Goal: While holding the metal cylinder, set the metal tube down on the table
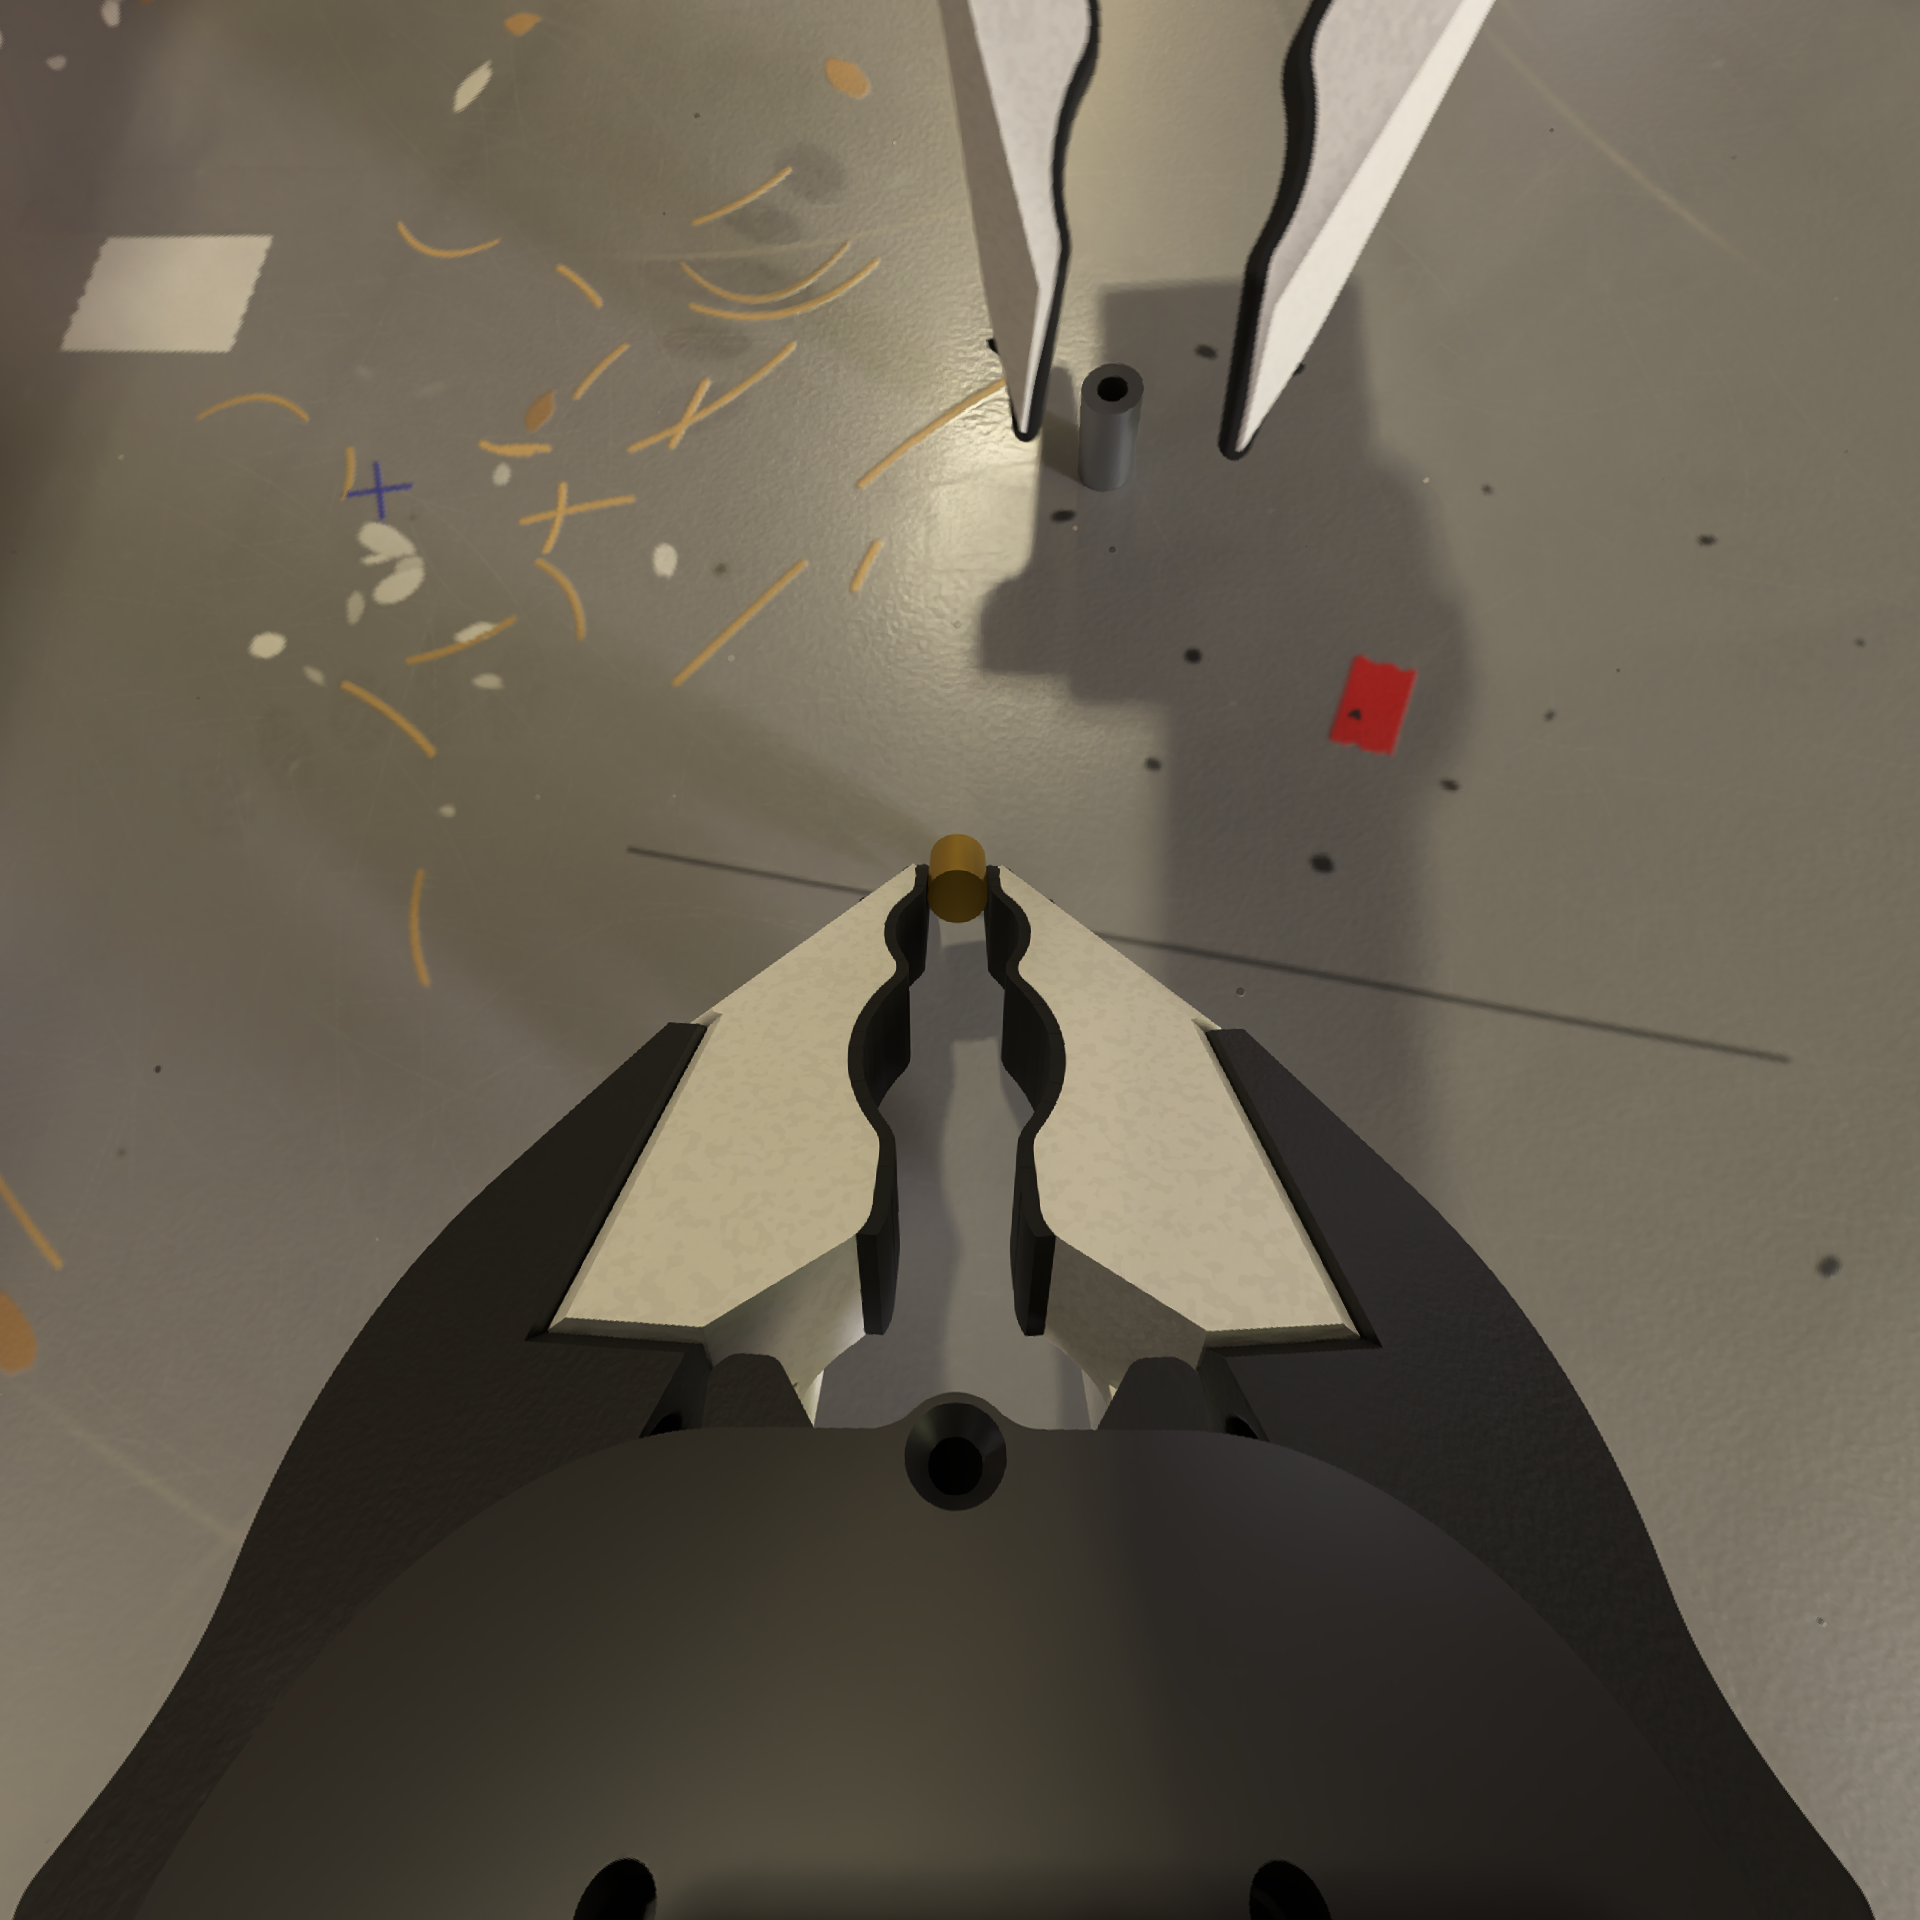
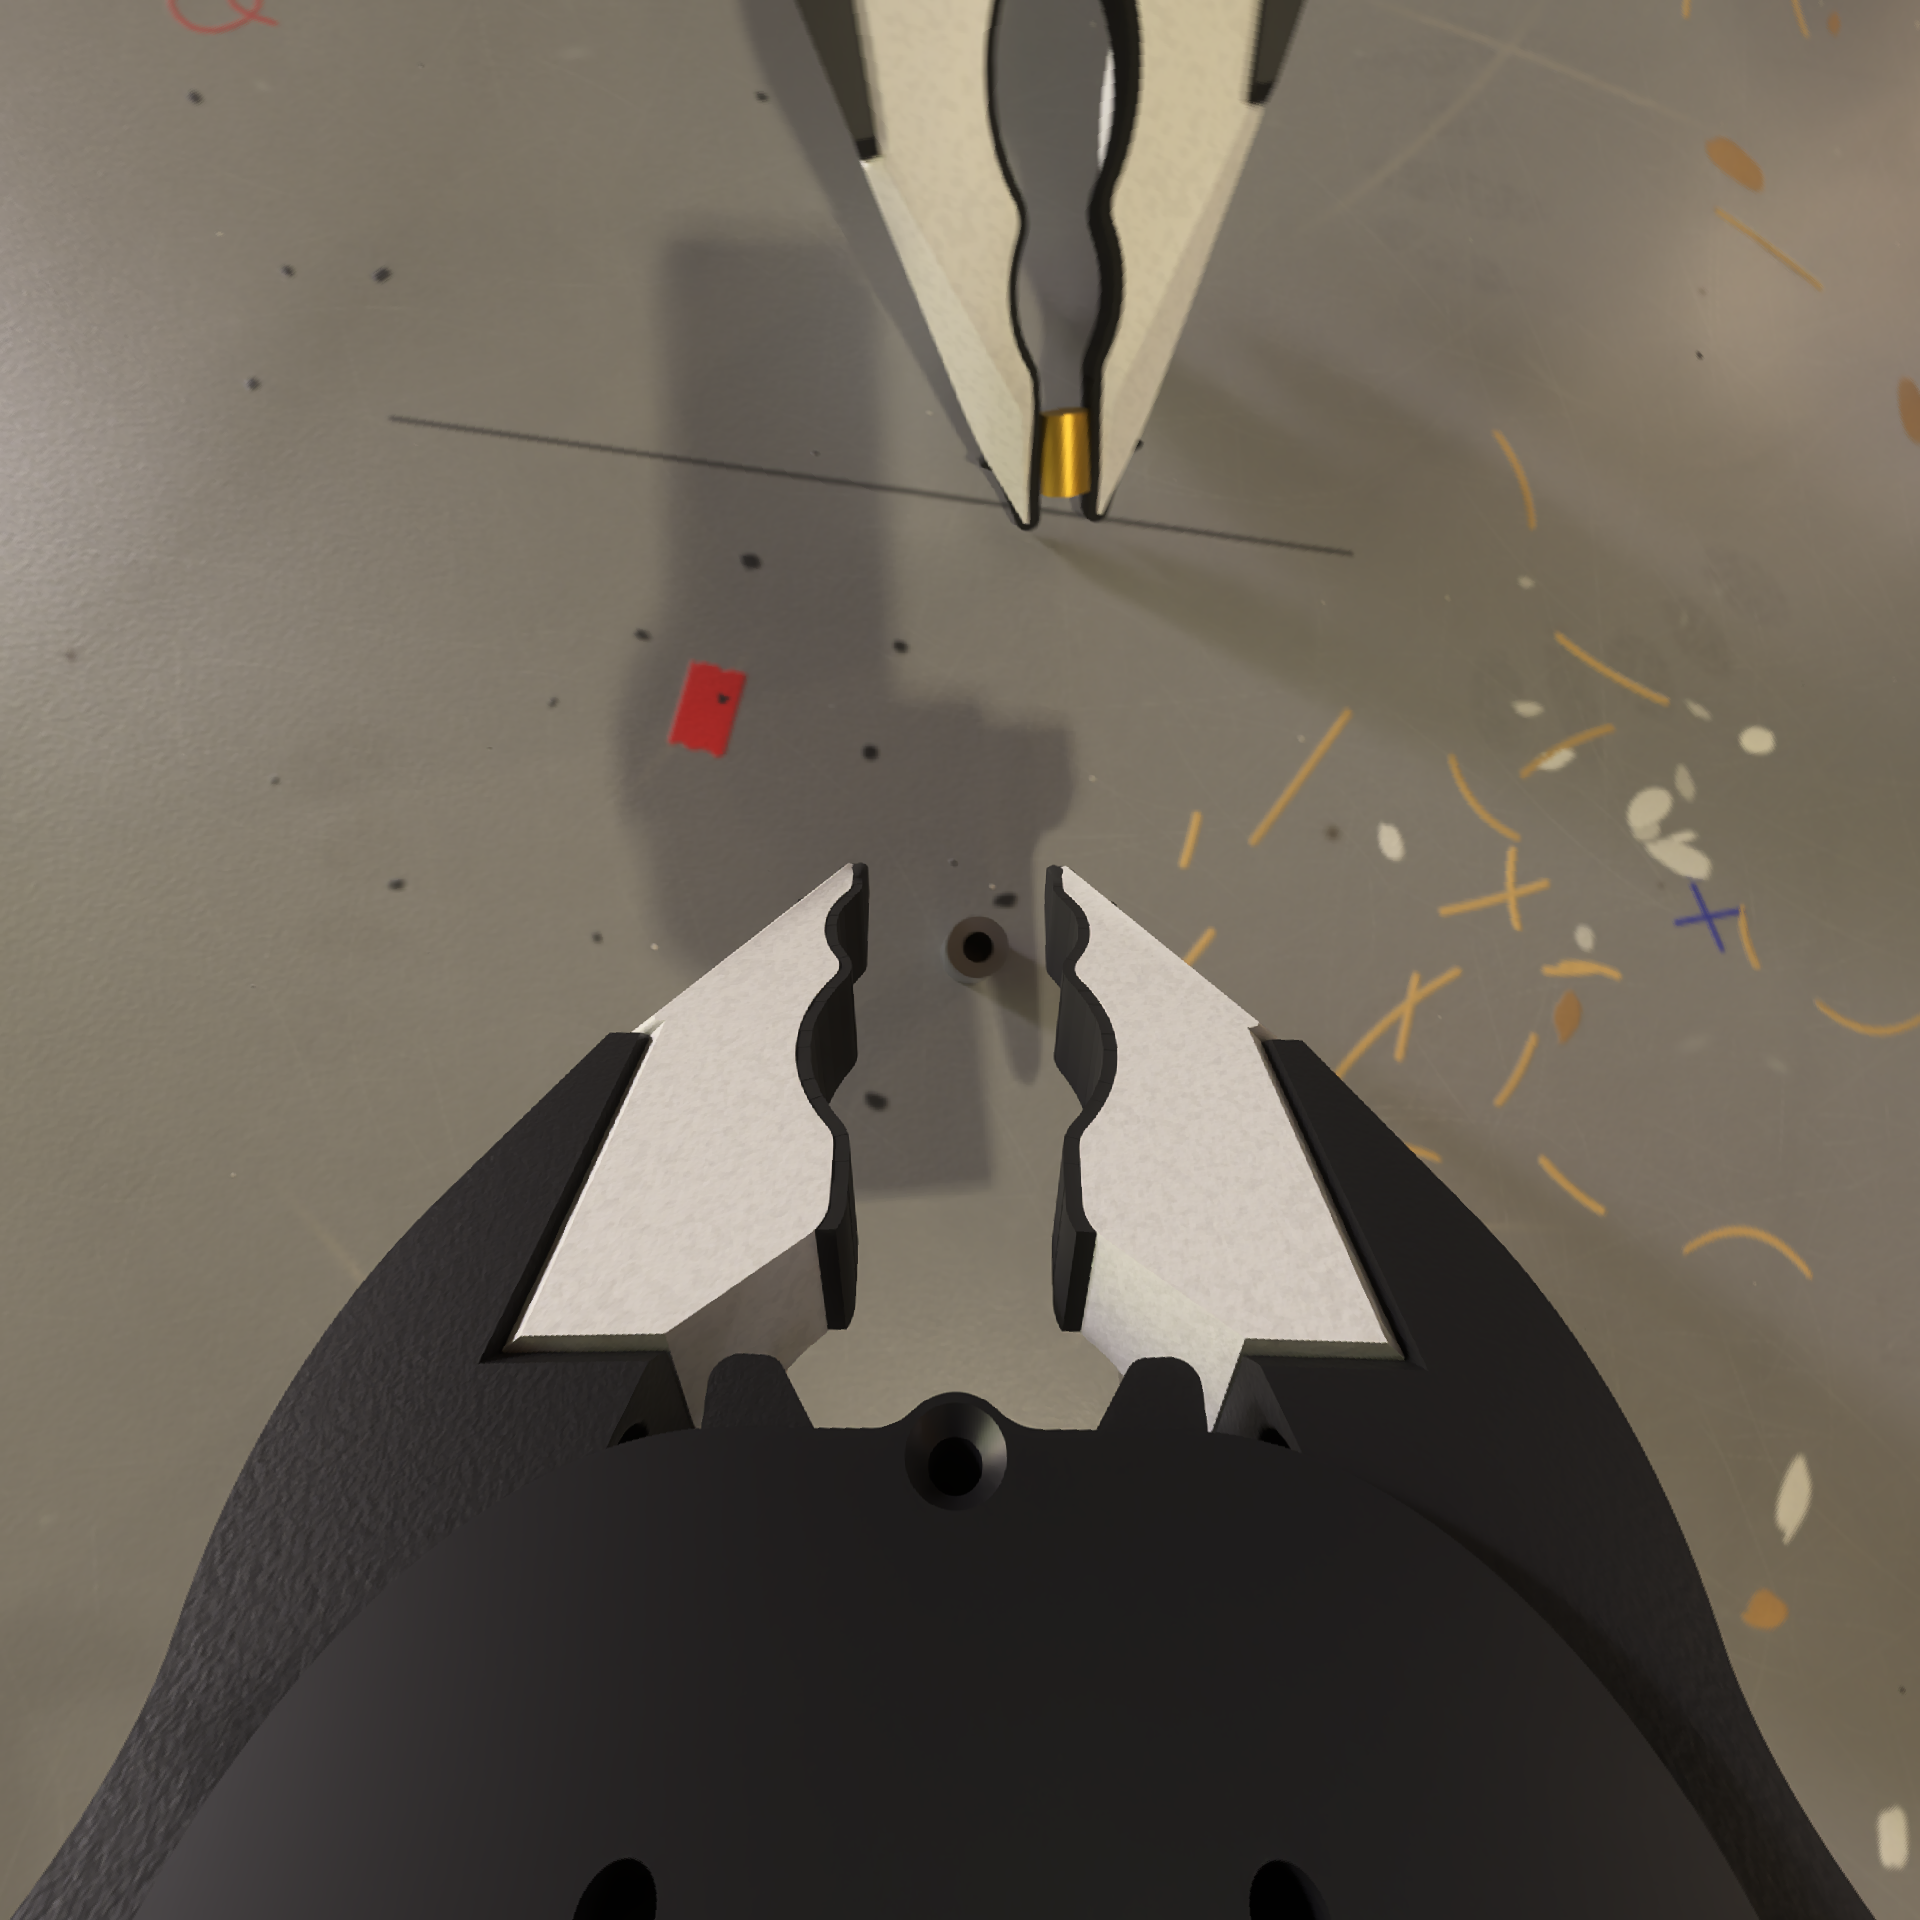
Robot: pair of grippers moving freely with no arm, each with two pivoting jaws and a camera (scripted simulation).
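Metal tube (image 1: 1111, 426) is seen standing upright on the table (image 1: 1558, 1143), hole facing up, between the spread fingers of the right gripper (image 1: 1127, 442) and touching neither one. Daylight is visible on both sides of the tube in the left wrist view. From the right wrist view the tube (image 2: 977, 951) is looked at almost straight down its bore, roughly centred in the gap of the right gripper (image 2: 958, 883), slightly nearer the right-hand finger.

Right gripper is judged open and empty; release looks done. For a clean finish a straight lift along the finger line is called for, no sideways drift, since a tall narrow tube can be tipped by a light brush from either fingertip. Opening should be kept as wide as it is until the tips are clear of the tube's top.

Left gripper (image 1: 956, 883) is closed on the small gold metal cylinder (image 1: 956, 880), pinched right at the fingertips, with part of the cylinder sticking out past them. That grip looks shallow, so the left side should be held steady and squeezed, not moved. Cylinder (image 2: 1060, 454) is held well apart from the tube.

A red scrap (image 1: 1372, 705) lies on the table near the tube, not touching it.
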